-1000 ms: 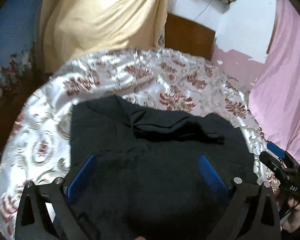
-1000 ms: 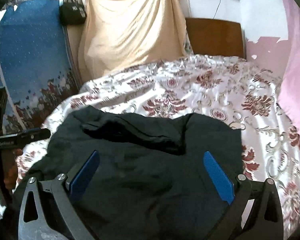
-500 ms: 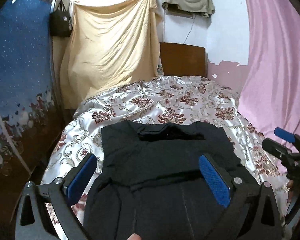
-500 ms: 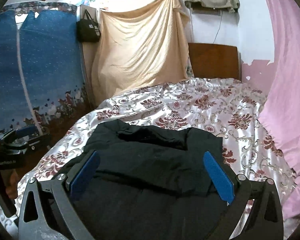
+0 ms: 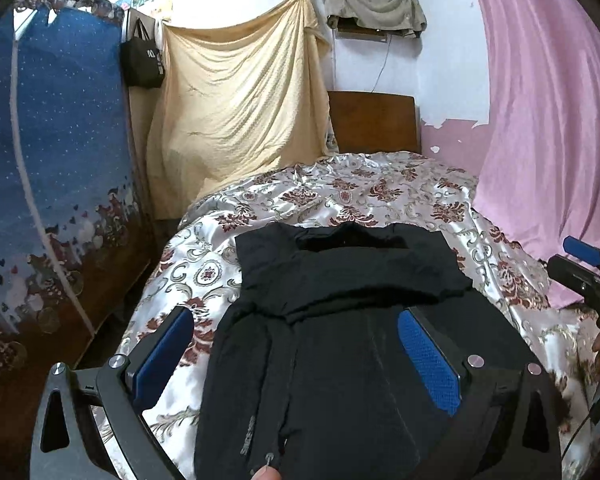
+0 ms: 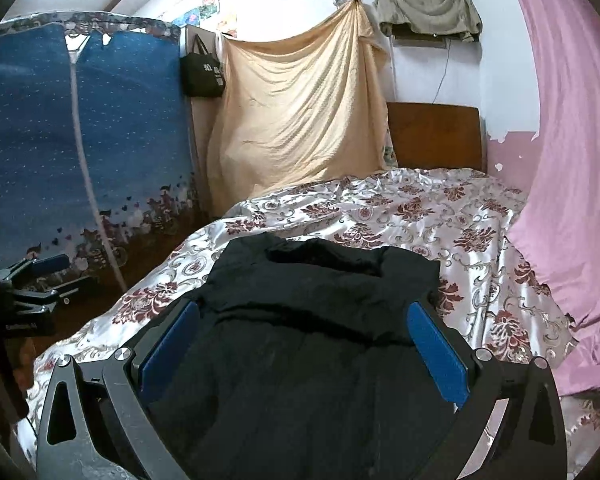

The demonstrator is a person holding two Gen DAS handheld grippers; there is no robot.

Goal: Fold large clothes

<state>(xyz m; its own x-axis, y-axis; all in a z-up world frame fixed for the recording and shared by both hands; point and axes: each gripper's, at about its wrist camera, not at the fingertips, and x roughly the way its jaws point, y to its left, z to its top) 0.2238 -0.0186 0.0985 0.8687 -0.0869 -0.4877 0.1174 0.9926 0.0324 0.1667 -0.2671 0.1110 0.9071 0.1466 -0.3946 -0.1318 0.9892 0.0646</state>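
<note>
A large black garment [image 5: 340, 344] lies lengthwise on the bed, its neck opening [image 5: 348, 240] at the far end. One layer of it is folded over, with the fold edge running across the middle. My left gripper [image 5: 296, 356] hovers open above the near half, blue pads [image 5: 164, 352] wide apart and holding nothing. In the right wrist view the same garment [image 6: 312, 320] lies below my right gripper [image 6: 302, 348], which is also open and holds nothing. Each gripper shows at the edge of the other's view: right gripper [image 5: 584, 272], left gripper [image 6: 36, 280].
The bed has a shiny floral cover [image 5: 380, 192] and a wooden headboard [image 5: 374, 124]. A pink curtain [image 5: 548, 120] hangs close on the right and a blue fabric wardrobe [image 5: 52, 168] stands on the left. A beige sheet [image 5: 236, 104] and a black bag [image 5: 142, 60] hang on the far wall.
Both grippers have drawn back from the garment and tilted up, so more of the room shows. The garment now lies smoother, with a layer folded across its middle.
</note>
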